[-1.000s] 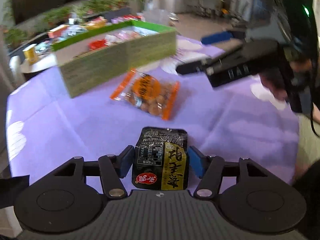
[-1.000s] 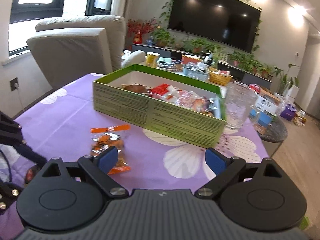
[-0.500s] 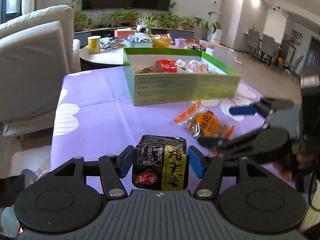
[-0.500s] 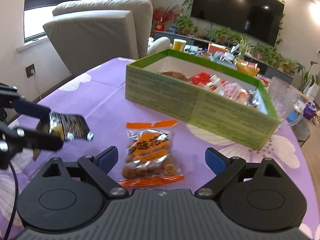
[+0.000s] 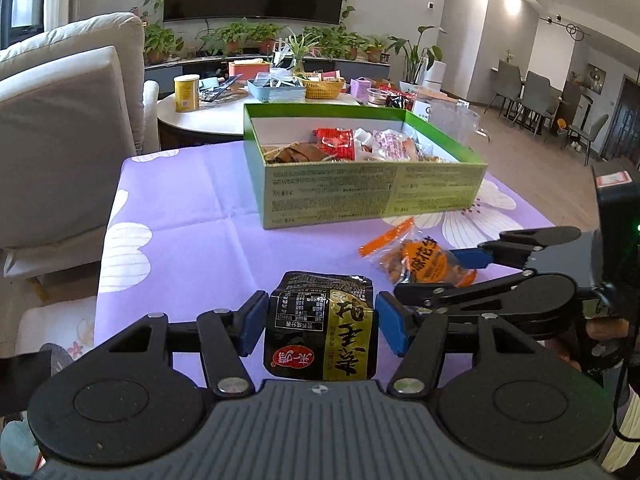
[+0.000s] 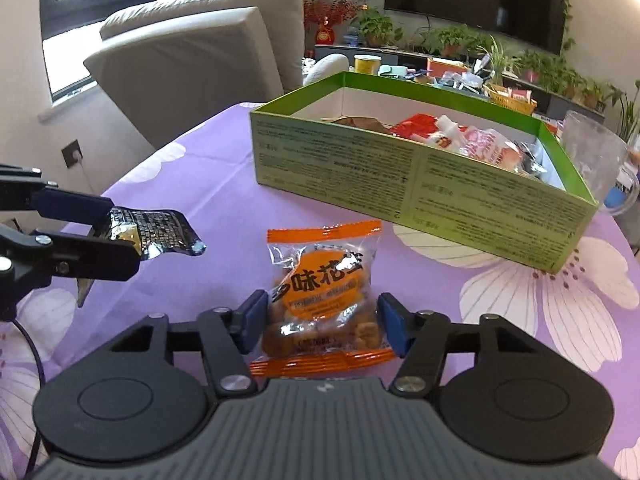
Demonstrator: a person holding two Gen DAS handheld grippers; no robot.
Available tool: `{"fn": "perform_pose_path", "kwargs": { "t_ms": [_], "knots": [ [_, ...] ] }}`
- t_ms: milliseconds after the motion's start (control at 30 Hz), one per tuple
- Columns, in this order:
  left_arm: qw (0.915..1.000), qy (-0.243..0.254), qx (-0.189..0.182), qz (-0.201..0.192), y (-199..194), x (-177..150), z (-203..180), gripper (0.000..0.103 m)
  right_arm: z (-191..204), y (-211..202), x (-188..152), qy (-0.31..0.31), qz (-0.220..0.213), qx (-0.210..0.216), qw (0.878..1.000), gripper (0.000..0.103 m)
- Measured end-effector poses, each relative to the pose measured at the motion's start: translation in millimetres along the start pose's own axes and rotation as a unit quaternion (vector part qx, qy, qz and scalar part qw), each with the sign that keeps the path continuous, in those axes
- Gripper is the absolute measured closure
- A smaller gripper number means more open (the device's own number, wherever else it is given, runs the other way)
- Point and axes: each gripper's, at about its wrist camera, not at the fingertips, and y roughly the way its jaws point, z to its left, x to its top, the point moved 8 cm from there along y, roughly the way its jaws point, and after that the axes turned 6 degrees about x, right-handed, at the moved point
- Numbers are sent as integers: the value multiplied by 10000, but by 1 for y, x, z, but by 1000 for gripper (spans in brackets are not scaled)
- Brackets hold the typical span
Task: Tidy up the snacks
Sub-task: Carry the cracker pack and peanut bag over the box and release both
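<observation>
Left wrist view. Living room: wall television, potted plants, grey armchair at 9 o'clock. Purple tablecloth (image 5: 180, 216) with white flowers. Green box (image 5: 360, 192) of mixed snacks at 12 o'clock, fine print unreadable. Left gripper (image 5: 320, 322) pitched downward, pads clamped on a black snack packet (image 5: 320, 328) with gold Chinese lettering and a red oval logo. Right gripper (image 5: 464, 276) at 3 o'clock, astride the orange peanut packet (image 5: 420, 262).

Right wrist view. Same cloth; clear glass mug (image 6: 596, 164) at 2 o'clock beside the box. Orange packet, Chinese characters on an orange disc, flat on the cloth between the right pads; jaws closing, contact uncertain. Left gripper at 9 o'clock, black packet aloft.
</observation>
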Motion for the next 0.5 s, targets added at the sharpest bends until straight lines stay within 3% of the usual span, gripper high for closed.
{"fn": "perform_pose_path", "kwargs": {
  "t_ms": [300,500],
  "knots": [
    [9985,62,-262,-481,2,52,-19,47,-24,-35,34,206,-697,-62,9973,40],
    [9960,231,-214,-831,22,100,-36,47,-53,-50,71,230,-1257,-309,9913,40]
  ]
}}
